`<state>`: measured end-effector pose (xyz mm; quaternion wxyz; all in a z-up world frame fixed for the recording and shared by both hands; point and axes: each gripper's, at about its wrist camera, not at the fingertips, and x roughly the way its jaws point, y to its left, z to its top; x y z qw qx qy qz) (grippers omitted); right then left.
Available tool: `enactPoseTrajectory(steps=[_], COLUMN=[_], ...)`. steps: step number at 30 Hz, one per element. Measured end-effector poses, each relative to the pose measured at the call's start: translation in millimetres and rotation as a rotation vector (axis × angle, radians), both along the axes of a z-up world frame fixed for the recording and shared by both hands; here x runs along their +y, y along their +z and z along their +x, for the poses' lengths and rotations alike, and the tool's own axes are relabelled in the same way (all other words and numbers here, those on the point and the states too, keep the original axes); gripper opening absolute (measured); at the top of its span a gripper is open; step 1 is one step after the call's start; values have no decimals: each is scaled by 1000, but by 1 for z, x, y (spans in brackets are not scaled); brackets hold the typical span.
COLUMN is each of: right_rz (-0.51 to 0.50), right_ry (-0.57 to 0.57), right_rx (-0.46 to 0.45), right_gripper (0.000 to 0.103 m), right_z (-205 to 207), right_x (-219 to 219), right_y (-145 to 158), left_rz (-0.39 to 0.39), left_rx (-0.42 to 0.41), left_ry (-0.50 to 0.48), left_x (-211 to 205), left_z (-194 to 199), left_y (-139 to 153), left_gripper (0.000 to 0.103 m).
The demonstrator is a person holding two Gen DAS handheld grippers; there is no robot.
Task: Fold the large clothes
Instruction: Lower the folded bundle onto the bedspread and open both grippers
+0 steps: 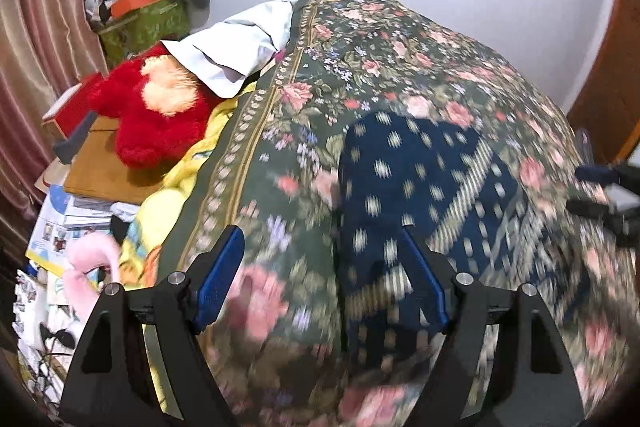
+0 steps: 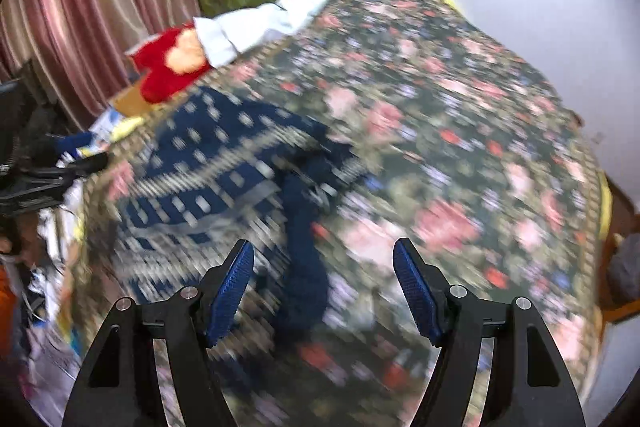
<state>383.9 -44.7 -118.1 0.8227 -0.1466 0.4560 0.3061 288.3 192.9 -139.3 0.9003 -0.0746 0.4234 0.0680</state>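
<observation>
The navy-blue patterned cloth garment w/ cream dashes and striped bands point(image 1: 420, 179) lies partly spread on the bed w/ the dark-green floral bedspread point(image 1: 360, 39), nr the bed's near edge; in the right wrist view it sits at approx 9–10 o'clock from frame centre, w/ a dark rumpled strip trailing down toward 6 o'clock between the fingers. Left gripper point(image 1: 324, 279) hovers over the garment's left edge, fingers wide apart & holding nothing; the edge of the cloth runs roughly under the gap. Right gripper point(image 2: 324, 287) is likewise well open & empty, above that rumpled strip. Both views are motion-blurred, so exact edges & whether anything touches the cloth can't be told. Judgement: the step is setting up the next grasp for a fold. To do it well: slow down first, pick two matching corners or hem pts on the same side, not mid-fabric; bring each pair of fingers down so one finger slips under the edge, pinch only the garment, not the bedspread. Lift both ends evenly, keep cloth taut btwn them, carry over & align edges. Red plush toy point(image 1: 148, 107) at 9–10 o'clock in the left wrist view is well clear.
</observation>
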Motion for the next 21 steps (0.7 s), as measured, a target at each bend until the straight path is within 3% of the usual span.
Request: enactPoseTrajectory(steps=[5,10,14,18,21], right_rz=[-52,-66,-89,61,154], right_ry=[-10,8,-98,-124,-106], right_rx=[22,17,-59,-69,-149], right_gripper=[70,70,70,70,70], right_z=[25,53,65,46,5], right_x=[47,39,11,-15,-24], right_y=[-39,-47,-17,32,79], left_rz=[4,-9,85,78,81], left_rx=[46,28,2,-76,-151], left_ry=[45,78,100,61,18], left_x=[1,14,19,10,-10], left_z=[52,70,68,41,11], left_y=[-25,-23,2,43,74], left_gripper=[78,81,81,81,81])
